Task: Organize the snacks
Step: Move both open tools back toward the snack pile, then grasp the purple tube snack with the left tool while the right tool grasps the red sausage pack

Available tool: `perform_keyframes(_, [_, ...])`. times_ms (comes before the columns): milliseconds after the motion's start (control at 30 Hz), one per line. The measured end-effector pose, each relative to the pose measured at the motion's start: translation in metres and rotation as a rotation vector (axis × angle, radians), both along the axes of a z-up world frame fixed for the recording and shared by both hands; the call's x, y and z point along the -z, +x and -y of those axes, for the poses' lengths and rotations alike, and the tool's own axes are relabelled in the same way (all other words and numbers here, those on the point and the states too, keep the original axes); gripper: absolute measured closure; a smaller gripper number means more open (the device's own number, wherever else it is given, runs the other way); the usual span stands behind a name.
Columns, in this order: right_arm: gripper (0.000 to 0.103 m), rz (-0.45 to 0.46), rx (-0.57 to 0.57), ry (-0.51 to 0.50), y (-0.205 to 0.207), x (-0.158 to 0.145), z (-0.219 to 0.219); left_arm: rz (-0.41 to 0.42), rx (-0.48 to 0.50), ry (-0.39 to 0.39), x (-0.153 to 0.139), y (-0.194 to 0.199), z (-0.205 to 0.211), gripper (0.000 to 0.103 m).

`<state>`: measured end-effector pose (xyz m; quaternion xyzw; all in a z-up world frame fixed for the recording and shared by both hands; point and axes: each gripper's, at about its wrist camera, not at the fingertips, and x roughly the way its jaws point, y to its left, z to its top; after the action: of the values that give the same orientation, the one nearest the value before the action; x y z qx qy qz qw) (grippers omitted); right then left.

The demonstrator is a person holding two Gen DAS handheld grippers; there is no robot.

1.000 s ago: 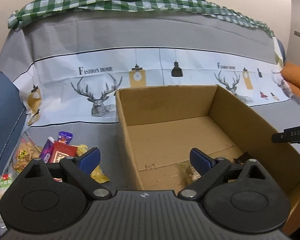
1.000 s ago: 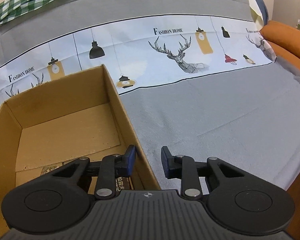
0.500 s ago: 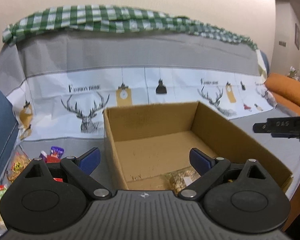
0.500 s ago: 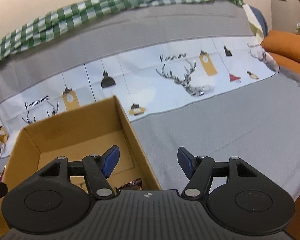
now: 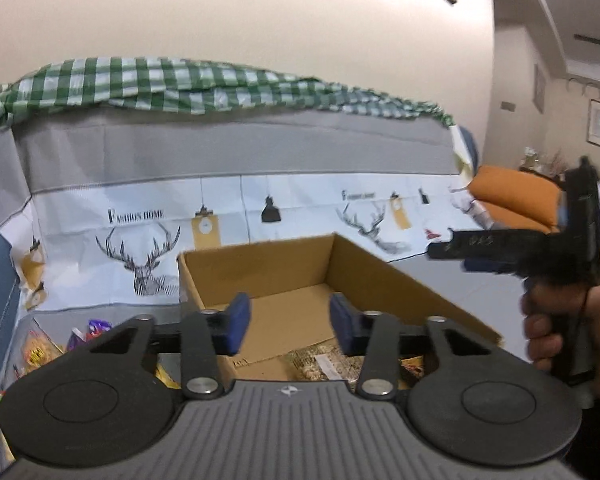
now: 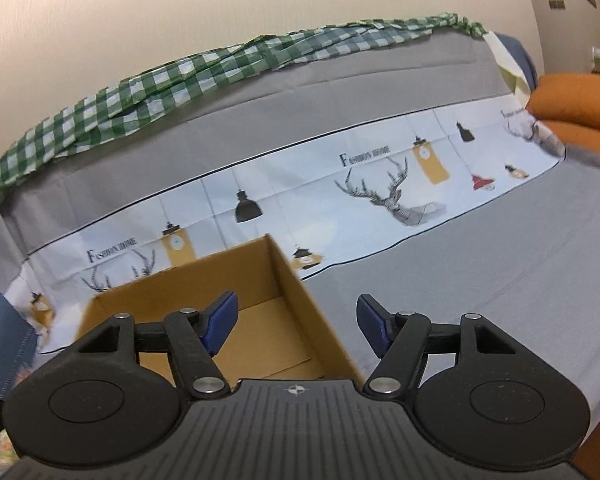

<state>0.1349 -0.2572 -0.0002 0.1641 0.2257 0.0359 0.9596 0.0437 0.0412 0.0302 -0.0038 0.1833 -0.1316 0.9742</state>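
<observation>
sofa cover (image 6: 480,280): bare grey right of cardboard box (image 6: 300,304)
print: "FASHION HOME"
left gripper (image 5: 290,322): jaws narrowing, empty
right gripper (image 6: 296,320): jaws half-wide, straddling box wall, empty

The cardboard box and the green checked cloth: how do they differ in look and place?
The cardboard box is plain brown and stiff; the green checked cloth is patterned and crumpled. The box stands open on the seat, the cloth lies along the backrest top. Both rest on the grey sofa cover.
</observation>
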Motion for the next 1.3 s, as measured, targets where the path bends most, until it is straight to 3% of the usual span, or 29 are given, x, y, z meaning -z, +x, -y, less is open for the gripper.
perform_keyframes(167, [0.05,0.029,-0.06,0.005,-0.015,-0.008,-0.024,0.039,0.113,0.22,-0.011,-0.017,-0.017,0.059])
perform_keyframes(300, [0.061,0.054,-0.132,-0.032,-0.028,-0.013,-0.055,-0.008,0.092,0.268,0.009,-0.021,-0.049,0.059])
perform_keyframes(400, [0.063,0.069,-0.201,-0.057,-0.037,-0.015,-0.08,-0.1,-0.002,0.198,0.036,-0.017,-0.079,0.06])
perform_keyframes(467, [0.063,0.073,-0.255,-0.069,-0.041,-0.016,-0.098,-0.068,-0.078,0.122,0.038,-0.018,-0.1,0.06])
perform_keyframes(600, [0.063,0.085,-0.376,-0.069,-0.05,-0.016,-0.137,-0.109,-0.214,-0.028,0.056,-0.01,-0.139,0.06])
perform_keyframes(733, [0.063,0.1,-0.502,-0.088,-0.061,-0.014,-0.183,-0.101,-0.278,-0.13,0.056,-0.01,-0.159,0.061])
perform_keyframes(867, [0.063,0.105,-0.607,-0.1,-0.07,-0.005,-0.223,-0.124,-0.322,-0.12,0.056,-0.006,-0.166,0.061])
perform_keyframes(1067, [0.063,0.066,-0.703,-0.081,-0.072,0.014,-0.269,-0.179,-0.457,-0.136,0.067,0.006,-0.191,0.074])
perform_keyframes(1167, [0.063,0.038,-0.723,-0.1,-0.067,0.029,-0.286,-0.19,-0.477,-0.158,0.073,0.013,-0.202,0.074])
perform_keyframes(1300, [0.061,-0.006,-0.712,-0.143,-0.054,0.049,-0.305,-0.216,-0.457,-0.127,0.083,0.029,-0.204,0.074])
